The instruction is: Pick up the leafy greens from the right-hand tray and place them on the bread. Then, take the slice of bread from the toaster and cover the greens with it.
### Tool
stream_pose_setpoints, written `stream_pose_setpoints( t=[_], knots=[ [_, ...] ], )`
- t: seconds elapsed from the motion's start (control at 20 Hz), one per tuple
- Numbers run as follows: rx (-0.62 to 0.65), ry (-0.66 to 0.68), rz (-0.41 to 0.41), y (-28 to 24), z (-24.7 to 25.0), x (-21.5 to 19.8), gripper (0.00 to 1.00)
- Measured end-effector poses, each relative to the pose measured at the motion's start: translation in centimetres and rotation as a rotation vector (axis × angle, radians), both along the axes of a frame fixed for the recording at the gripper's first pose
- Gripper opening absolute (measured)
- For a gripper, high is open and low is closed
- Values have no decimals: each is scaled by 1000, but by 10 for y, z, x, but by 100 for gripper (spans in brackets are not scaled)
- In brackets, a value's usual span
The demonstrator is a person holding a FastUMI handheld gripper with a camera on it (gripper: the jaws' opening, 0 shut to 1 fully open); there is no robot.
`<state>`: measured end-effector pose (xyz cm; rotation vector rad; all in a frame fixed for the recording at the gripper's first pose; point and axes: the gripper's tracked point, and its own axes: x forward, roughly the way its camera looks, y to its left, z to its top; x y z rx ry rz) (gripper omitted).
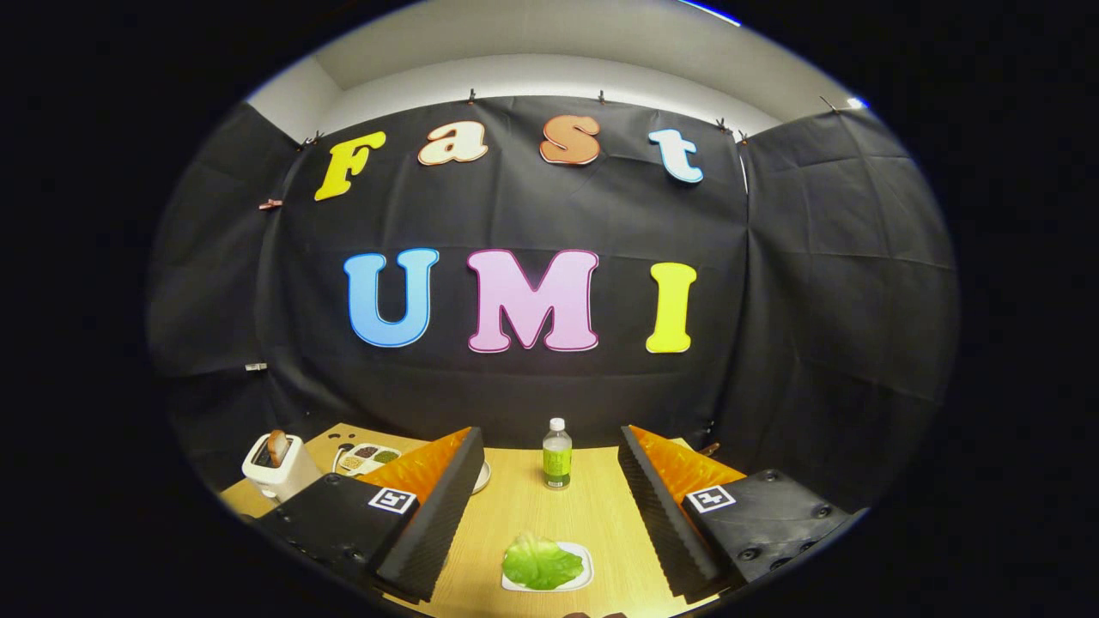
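From the gripper view, the gripper [549, 515] is held above a wooden table [592, 515] with its fingers spread wide apart, released and gripping nothing. Between the fingers, low and near, lies a green leaf [539, 562] on a small white tray [580, 573]; the leaf covers most of the tray and touches neither finger. Farther ahead, in the gap between the fingertips, a small bottle [557, 455] with a white cap and green label stands upright on the table, close to the black cloth wall [532, 403]. Off beyond the left finger, a white toaster [279, 472] sits near the table's edge with a slice of bread [277, 445] poking up from its slot. Just right of the toaster, partly hidden by the left finger, is a white divided dish [365, 459] holding dark and green bits too small to tell. A white plate edge [484, 477] peeks from behind the left fingertip.
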<state>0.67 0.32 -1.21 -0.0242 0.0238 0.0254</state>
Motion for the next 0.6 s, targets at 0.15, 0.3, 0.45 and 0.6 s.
stream_pose_setpoints(
  t=[0.15,0.3,0.45,0.6],
  knots=[
    [-3,20,15,4,-7,5,98],
    [13,46,17,4,-17,11,98],
    [23,73,17,2,-28,17,98],
    [28,114,27,3,-45,22,98]
  ],
)
